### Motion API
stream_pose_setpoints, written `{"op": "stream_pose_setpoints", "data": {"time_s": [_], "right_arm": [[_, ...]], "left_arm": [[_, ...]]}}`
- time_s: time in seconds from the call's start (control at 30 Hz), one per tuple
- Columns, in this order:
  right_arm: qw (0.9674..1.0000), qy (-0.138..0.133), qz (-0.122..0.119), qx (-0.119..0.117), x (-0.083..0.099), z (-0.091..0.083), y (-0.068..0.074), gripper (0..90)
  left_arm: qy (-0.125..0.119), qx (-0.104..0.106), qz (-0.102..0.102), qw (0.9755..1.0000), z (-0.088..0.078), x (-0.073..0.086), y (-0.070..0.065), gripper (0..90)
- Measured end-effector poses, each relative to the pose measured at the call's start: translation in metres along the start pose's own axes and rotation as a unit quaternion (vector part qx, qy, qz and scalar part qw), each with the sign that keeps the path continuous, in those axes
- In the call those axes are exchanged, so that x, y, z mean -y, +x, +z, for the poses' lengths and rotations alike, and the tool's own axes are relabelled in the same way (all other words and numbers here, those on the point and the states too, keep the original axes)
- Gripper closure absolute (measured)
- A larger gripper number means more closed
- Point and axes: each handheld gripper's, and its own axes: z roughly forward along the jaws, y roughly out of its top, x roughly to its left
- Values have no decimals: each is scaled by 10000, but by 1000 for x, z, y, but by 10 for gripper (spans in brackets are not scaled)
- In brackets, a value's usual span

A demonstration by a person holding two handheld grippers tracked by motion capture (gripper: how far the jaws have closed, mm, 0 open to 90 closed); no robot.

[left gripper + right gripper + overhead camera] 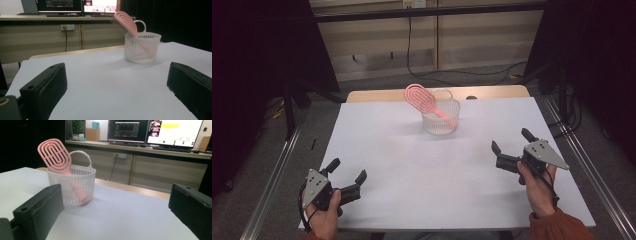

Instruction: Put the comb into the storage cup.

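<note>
Both hand-held grippers, left [348, 171] and right [510, 141], gape wide, holding nothing.

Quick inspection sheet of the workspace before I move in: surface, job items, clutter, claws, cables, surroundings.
Surface: white table top, flat and bare up front.
Job's things: pink hairbrush leaning handle-down in the white slatted basket, head above the rim.
Clutter: nothing seen.
Grippers: left claw and right claw both open, holding nothing, apart from the basket.
Cables: black cable down the back wall.
Surroundings: monitors on a rear counter.
</note>
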Motion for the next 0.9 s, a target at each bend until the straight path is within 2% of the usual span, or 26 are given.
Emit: {"op": "stream_pose_setpoints", "data": {"time_s": [0.17, 0.3, 0.57, 0.7, 0.9], "right_arm": [[10000, -23, 17, 82, 1, -10, -6, 0], [10000, -17, 0, 84, 4, -17, -9, 0], [9999, -30, -21, 153, 8, -33, -11, 0], [9999, -48, -4, 154, 9, -40, -11, 0], [9999, -43, 2, 151, 12, -49, -13, 0]], "left_arm": [[3, 0, 3, 10000, 0, 0, 0, 29], [45, -50, 108, 9999, 0, 0, -1, 30], [14, -46, 81, 10000, -1, -1, -1, 29], [18, -63, -5, 10000, -1, 0, 0, 30], [23, -59, 8, 10000, -1, 0, -1, 29]]}}
